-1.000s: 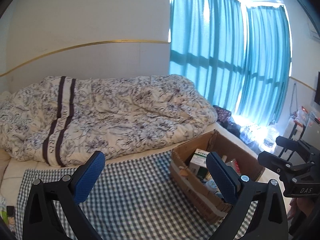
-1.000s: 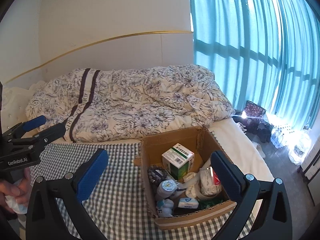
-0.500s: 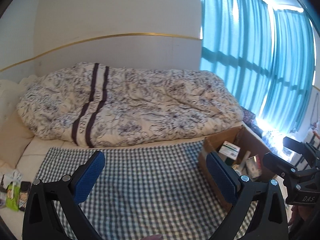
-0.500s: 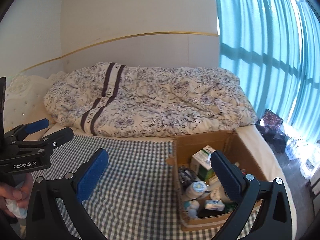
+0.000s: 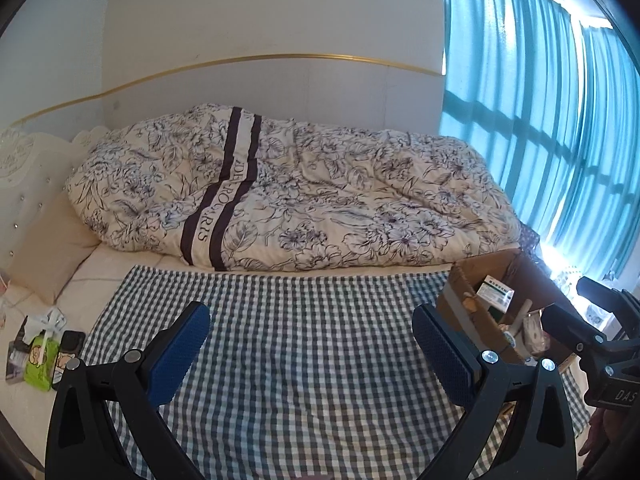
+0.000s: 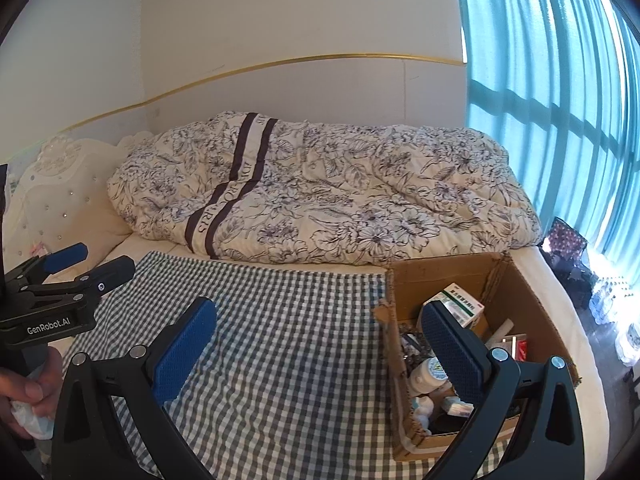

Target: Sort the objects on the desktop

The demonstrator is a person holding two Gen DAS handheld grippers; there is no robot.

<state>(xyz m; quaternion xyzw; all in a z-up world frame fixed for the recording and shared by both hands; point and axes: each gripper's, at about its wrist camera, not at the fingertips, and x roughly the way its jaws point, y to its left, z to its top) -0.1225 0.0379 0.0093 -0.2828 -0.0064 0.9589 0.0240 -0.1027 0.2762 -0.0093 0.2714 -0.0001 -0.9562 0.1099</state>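
Left gripper (image 5: 310, 350): blue-padded jaws spread wide apart, nothing between them; it hangs over the bare middle of the blue-and-white checked cloth (image 5: 304, 320).
Right gripper (image 6: 320, 344): blue-padded jaws likewise wide apart and empty, held above the cloth's right part, its right finger (image 6: 450, 350) in front of the box's contents.
Open brown cardboard box (image 6: 532, 292): sits on the right end of the checked cloth; in the left wrist view it lies right of and beyond the left gripper's right finger.
Box contents: a white-and-green carton (image 6: 460, 304) leans at the far side, a white round-capped bottle (image 6: 430, 372) lies nearer, both close to the right finger of the right gripper; other small items are too jumbled to name.
Floral quilt with dark stripes (image 5: 296, 196): heaped along the far side of the bed, beyond the cloth.
Green tissue pack (image 5: 40, 360): on the sheet, left of the cloth, among small clutter.
Teal curtains (image 5: 540, 120): far right.
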